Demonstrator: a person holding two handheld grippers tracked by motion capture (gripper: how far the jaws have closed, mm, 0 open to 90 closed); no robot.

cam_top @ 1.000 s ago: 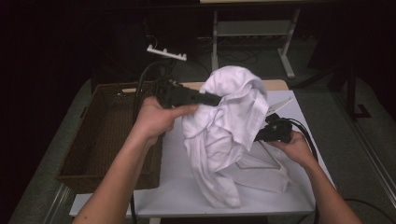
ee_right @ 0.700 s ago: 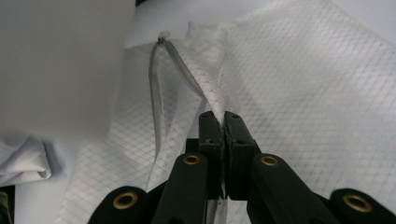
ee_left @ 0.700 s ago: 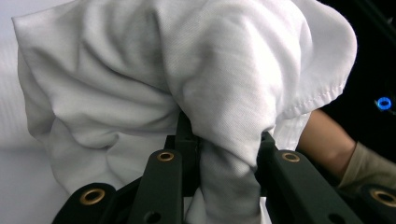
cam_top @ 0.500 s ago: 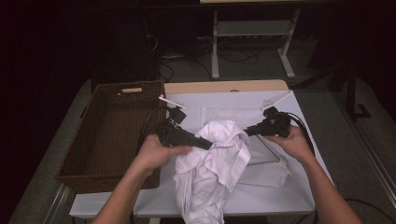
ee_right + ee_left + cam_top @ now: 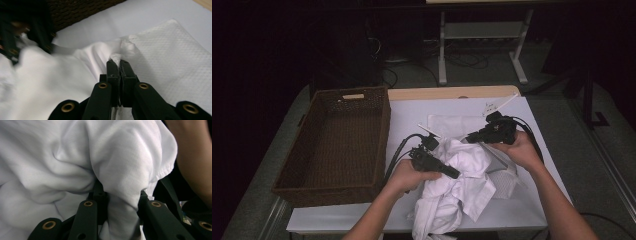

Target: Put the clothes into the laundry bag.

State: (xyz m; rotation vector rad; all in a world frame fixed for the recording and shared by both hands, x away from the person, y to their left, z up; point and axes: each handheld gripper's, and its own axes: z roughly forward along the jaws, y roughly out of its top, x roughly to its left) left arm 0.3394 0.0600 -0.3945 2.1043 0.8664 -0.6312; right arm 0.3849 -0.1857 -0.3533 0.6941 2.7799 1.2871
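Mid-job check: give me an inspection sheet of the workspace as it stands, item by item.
Surface: white-covered table, wooden edge at the far side.
Job's things: white garment, bunched up at the near edge, part hanging over it.
Clutter: empty wicker basket at the left; folded white textured cloth lying flat under the garment.
Grippers: left gripper shut on a fold of the garment; right gripper shut on the garment's edge.
Cables: black cable trailing from the left gripper.
Surroundings: dark floor, metal frame legs beyond the table.
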